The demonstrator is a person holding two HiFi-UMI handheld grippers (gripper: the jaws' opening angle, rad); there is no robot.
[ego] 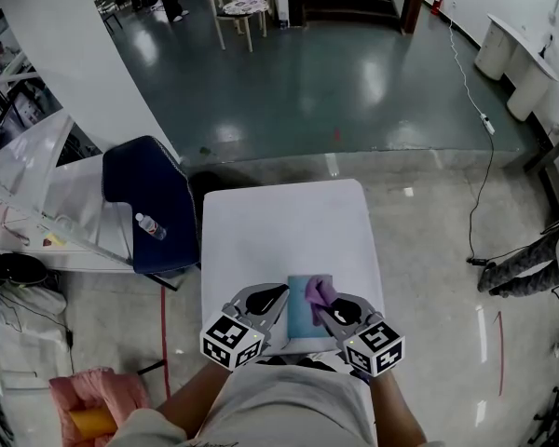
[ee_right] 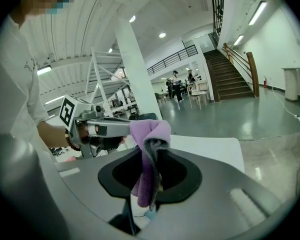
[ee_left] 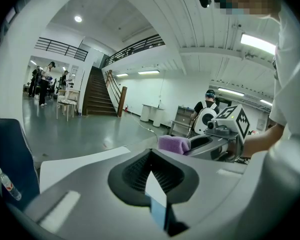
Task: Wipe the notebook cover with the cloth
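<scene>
A light blue notebook (ego: 298,318) lies flat on the white table (ego: 279,222), at its near edge. My right gripper (ego: 325,312) is shut on a purple cloth (ego: 319,292), which bunches over the notebook's upper right part. In the right gripper view the cloth (ee_right: 149,151) hangs folded between the jaws. My left gripper (ego: 279,294) is at the notebook's left edge with its jaws together and nothing visibly held. A strip of the notebook (ee_left: 159,215) shows below its tips (ee_left: 151,153). The two grippers stand close, side by side.
A dark blue chair (ego: 149,203) with a water bottle (ego: 150,226) on its seat stands left of the table. A pink bundle (ego: 93,394) lies on the floor at lower left. A cable (ego: 475,156) runs over the floor at right, near a person's leg (ego: 526,266).
</scene>
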